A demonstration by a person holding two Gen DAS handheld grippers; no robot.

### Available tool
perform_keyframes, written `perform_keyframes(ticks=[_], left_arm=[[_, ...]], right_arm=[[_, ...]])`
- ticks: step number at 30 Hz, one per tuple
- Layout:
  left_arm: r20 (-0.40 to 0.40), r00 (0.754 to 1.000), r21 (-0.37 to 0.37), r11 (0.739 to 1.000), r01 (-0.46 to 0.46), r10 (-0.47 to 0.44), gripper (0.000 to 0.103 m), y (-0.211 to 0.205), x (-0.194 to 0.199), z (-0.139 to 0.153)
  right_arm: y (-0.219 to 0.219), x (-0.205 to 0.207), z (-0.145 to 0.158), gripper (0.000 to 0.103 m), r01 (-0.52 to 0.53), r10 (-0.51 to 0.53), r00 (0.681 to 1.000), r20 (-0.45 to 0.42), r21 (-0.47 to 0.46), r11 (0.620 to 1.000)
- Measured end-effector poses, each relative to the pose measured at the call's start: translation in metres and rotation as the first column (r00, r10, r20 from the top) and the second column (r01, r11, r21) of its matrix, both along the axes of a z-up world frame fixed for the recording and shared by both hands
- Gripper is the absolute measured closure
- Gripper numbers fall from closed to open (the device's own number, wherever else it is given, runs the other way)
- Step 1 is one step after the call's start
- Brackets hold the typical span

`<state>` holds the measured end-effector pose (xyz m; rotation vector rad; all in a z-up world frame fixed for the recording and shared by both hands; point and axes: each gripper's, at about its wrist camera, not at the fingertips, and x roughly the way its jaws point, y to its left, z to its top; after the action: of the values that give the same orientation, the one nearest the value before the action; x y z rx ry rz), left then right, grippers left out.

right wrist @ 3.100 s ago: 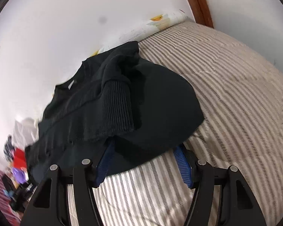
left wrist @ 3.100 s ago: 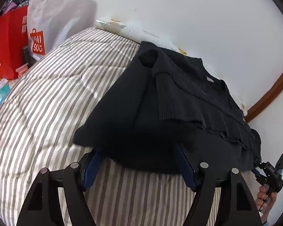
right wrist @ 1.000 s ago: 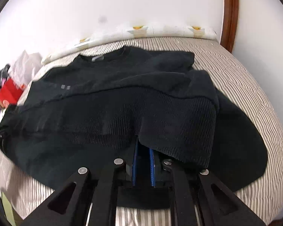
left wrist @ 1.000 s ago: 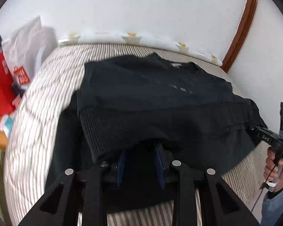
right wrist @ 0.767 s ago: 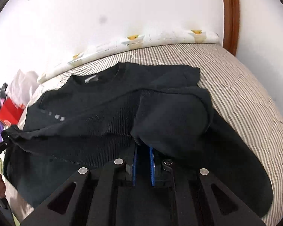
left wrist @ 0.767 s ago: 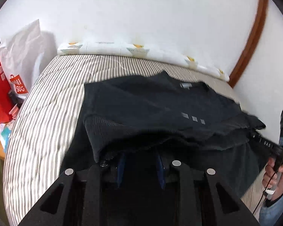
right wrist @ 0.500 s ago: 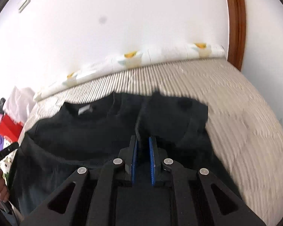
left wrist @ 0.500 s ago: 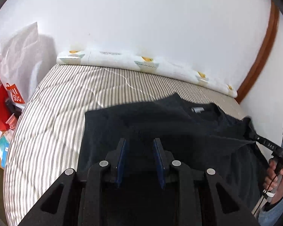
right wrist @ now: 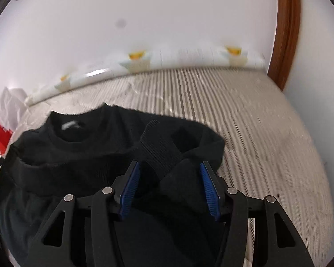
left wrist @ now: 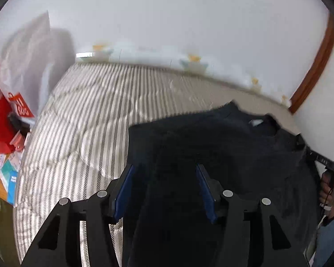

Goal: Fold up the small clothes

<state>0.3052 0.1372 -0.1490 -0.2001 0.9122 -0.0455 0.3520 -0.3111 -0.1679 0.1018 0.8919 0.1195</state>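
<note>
A black sweater (left wrist: 222, 155) lies on the bed (left wrist: 89, 111), on its striped cover, folded over so the bottom part now reaches up toward the neckline. The collar with its small pale label faces the wall at the far side of the bed, where a rolled white sheet with yellow marks (right wrist: 178, 57) runs along the edge.

The left tool (left wrist: 164, 184) sits low over the near left part of the sweater. Its jaws are opening, and the blue pads (left wrist: 124, 189) stand apart with dark cloth lying between them; they are not pressing on it. The right tool (right wrist: 170, 185) is over the near right part, and its jaws are opening too. Between its blue pads (right wrist: 208, 189) a ribbed cuff of a sleeve (right wrist: 160, 153) lies loose, slanting up and away across the folded body, and the pads stand clear of it on both sides.

From the left tool's camera the right tool can be seen at the far right edge of the sweater, held by a hand (left wrist: 331, 189) in a pale blue sleeve, a small green light glowing on it.

Beside the bed on the left stand a red shopping bag (left wrist: 0, 115) and a white plastic bag (left wrist: 26, 60). A brown wooden door frame (right wrist: 285, 33) rises at the right corner of the room.
</note>
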Motion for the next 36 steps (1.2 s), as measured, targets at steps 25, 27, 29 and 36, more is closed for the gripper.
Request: perform_keyframes(ticks=[25, 27, 29, 36], left_arm=[[-0.014, 0.999, 0.064, 0.997, -0.051, 0.052, 0.071, -0.009, -0.012, 0.0], [-0.055, 0.997, 0.078, 0.996, -0.045, 0.049, 0.071, -0.01, -0.024, -0.005], [-0.076, 0.996, 0.09, 0.995, -0.048, 0.055, 0.071, -0.009, -0.041, -0.008], [-0.072, 0.994, 0.064, 0.995, -0.078, 0.083, 0.067, 0.006, -0.108, -0.008]], right_arm=[[-0.014, -0.025, 0.019, 0.075, 0.069, -0.068, 0.997, 0.026, -0.06, 0.996], [-0.007, -0.041, 0.026, 0.073, 0.067, -0.064, 0.997, 0.037, -0.093, 0.993], [-0.004, -0.055, 0.027, 0.072, 0.063, -0.059, 0.998, 0.034, -0.098, 0.993], [-0.006, -0.107, 0.017, 0.068, 0.094, -0.097, 0.995, -0.024, -0.099, 0.991]])
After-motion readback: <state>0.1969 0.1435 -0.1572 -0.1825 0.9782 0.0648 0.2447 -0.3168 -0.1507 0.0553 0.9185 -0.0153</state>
